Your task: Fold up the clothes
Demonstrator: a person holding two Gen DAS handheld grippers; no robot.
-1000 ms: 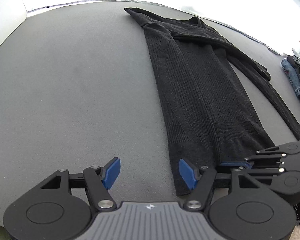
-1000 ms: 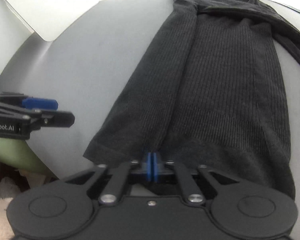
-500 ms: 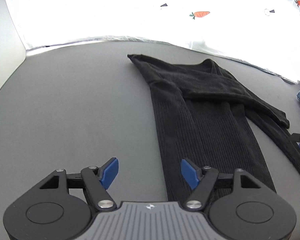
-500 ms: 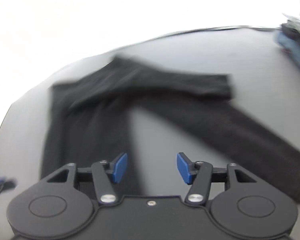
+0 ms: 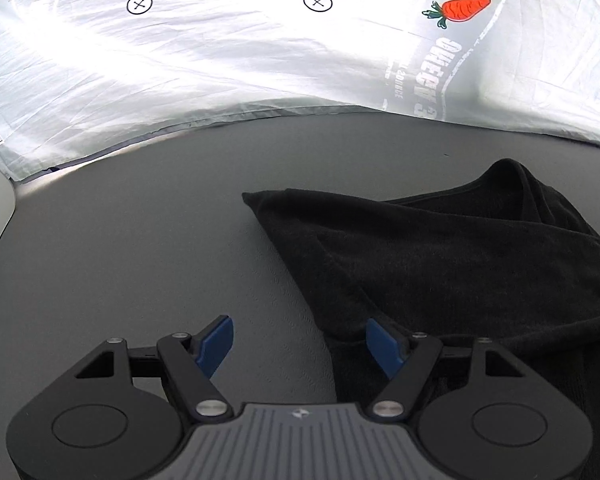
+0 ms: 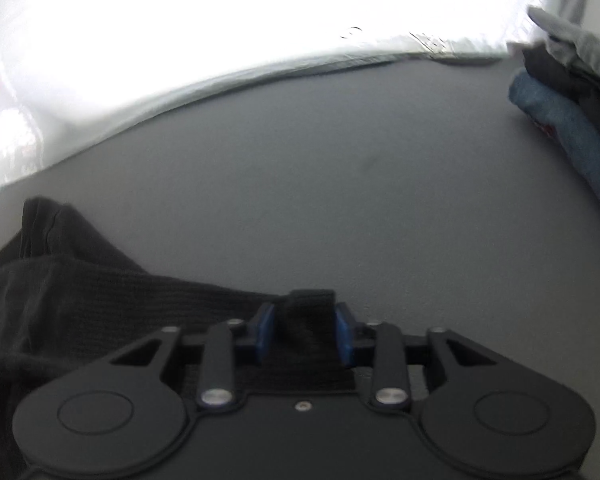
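Observation:
A black ribbed sweater (image 5: 460, 260) lies on the grey table (image 5: 140, 260), with its shoulder and neck end in the left wrist view. My left gripper (image 5: 298, 332) hovers open at the sweater's left edge; its right pad is over the cloth and nothing is between the pads. In the right wrist view the sweater (image 6: 80, 300) fills the lower left. Its sleeve end (image 6: 312, 300) sticks up between the blue pads of my right gripper (image 6: 304, 320), whose jaws are closing and pinch it.
A white sheet (image 5: 220, 60) printed with carrots and marks borders the table's far edge. A pile of folded clothes (image 6: 572, 120), blue denim and grey, sits at the right of the grey table (image 6: 380, 200).
My left gripper travelled up along the sweater from hem to shoulder end, staying open. My right gripper let go of the hem, opened, swung to the sleeve and closed on its end.

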